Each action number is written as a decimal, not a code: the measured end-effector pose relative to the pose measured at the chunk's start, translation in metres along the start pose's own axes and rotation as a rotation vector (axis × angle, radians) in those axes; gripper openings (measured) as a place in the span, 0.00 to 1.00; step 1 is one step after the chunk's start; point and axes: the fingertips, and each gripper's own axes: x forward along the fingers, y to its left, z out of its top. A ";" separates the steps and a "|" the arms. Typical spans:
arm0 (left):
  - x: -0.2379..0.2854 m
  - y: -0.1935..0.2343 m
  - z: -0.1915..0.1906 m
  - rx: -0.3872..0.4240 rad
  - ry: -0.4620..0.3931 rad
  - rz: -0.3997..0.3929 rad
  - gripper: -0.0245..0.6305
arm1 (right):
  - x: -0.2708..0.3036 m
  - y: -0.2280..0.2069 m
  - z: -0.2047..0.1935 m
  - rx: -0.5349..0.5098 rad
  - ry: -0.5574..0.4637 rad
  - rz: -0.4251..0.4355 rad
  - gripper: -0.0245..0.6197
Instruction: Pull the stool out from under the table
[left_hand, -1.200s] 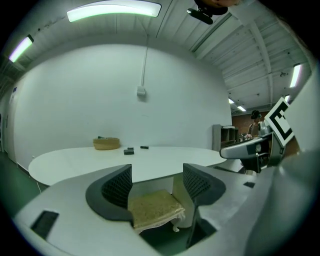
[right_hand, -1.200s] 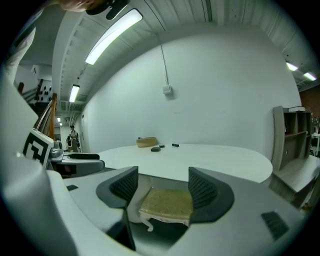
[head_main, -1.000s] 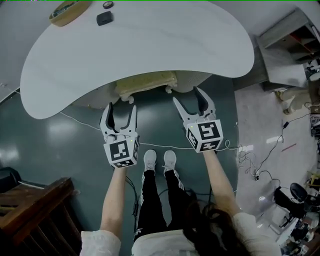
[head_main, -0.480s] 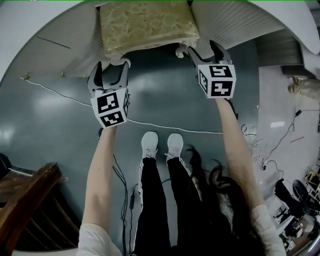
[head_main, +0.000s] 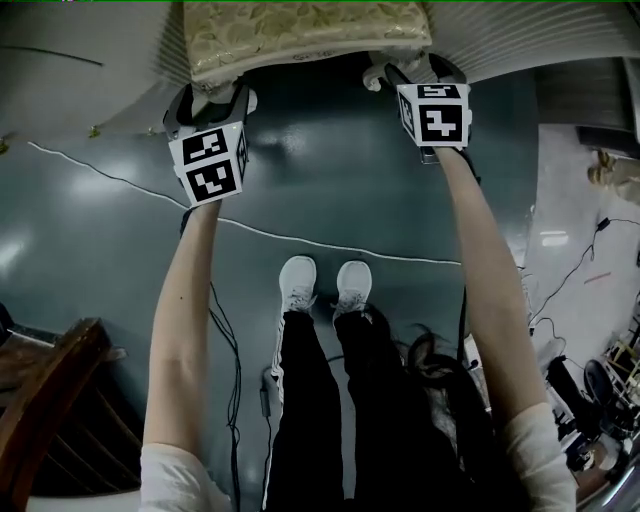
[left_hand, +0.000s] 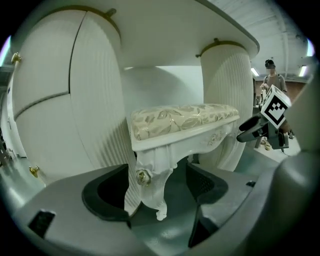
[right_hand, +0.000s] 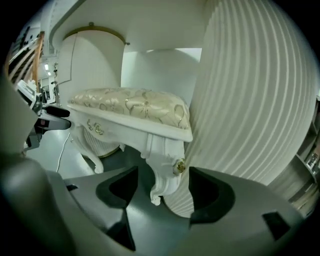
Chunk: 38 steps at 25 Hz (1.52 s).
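Note:
The stool (head_main: 300, 35), white carved with a cream patterned cushion, stands under the white table (head_main: 90, 60) between its ribbed pedestals. In the left gripper view the stool's front leg (left_hand: 152, 185) stands between the jaws of my left gripper (left_hand: 159, 189). Those jaws are opening, with gaps on both sides of the leg. In the right gripper view the other front leg (right_hand: 162, 175) sits between the spread jaws of my right gripper (right_hand: 162, 189), untouched. In the head view the left gripper (head_main: 210, 103) and right gripper (head_main: 420, 72) reach the stool's two front corners.
A ribbed pedestal (right_hand: 250, 100) stands close on the right of the right gripper. A white cable (head_main: 300, 243) crosses the dark floor in front of my feet (head_main: 298, 285). Dark wooden furniture (head_main: 40, 400) is at the lower left, cables and gear (head_main: 600, 380) at the right.
Both grippers have moved forward and down from the table's edge to the stool's front legs. The head view has tipped under the table, so the stool fills the top.

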 end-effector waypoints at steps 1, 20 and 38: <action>0.005 -0.001 -0.002 0.007 0.009 -0.003 0.55 | 0.005 0.000 -0.002 -0.007 0.010 -0.003 0.52; 0.043 0.010 -0.029 0.131 0.143 -0.026 0.47 | 0.048 -0.011 -0.014 -0.025 0.116 -0.088 0.45; 0.014 0.040 -0.049 0.212 0.243 -0.078 0.46 | -0.004 0.048 -0.045 0.057 0.119 -0.092 0.44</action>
